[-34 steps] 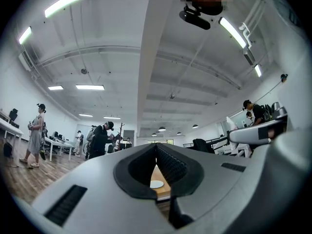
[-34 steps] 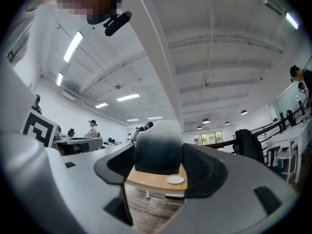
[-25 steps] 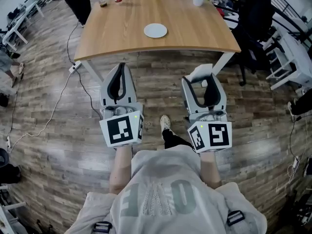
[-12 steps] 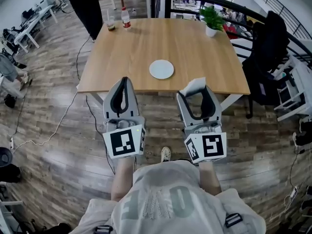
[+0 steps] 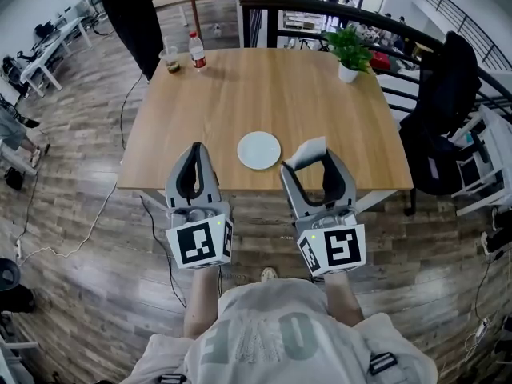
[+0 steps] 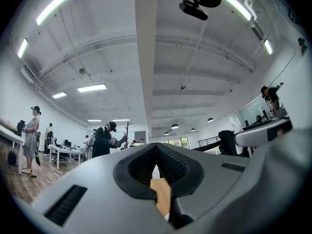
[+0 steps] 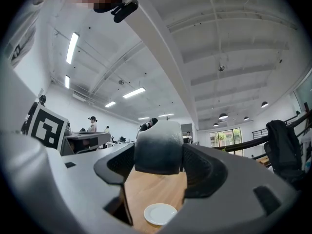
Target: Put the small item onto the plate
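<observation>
I'm holding the small item [image 5: 306,150] clamped in my right gripper [image 5: 312,166], just right of the plate [image 5: 259,150] and not yet over it. Next I'm needing to swing left over the plate, lower, then let go gently. My left gripper [image 5: 194,152] is hanging left of the plate, jaws together w/ nothing between. The bottle [image 5: 197,52], cup [image 5: 169,59] and plant [image 5: 349,53] are standing well beyond the plate, so nothing's blocking.

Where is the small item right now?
The small item is clamped in the right tool; in the head view it shows just right of the plate.

Left tongs [image 5: 196,147] closed, right tongs [image 5: 310,159] clamped.
</observation>
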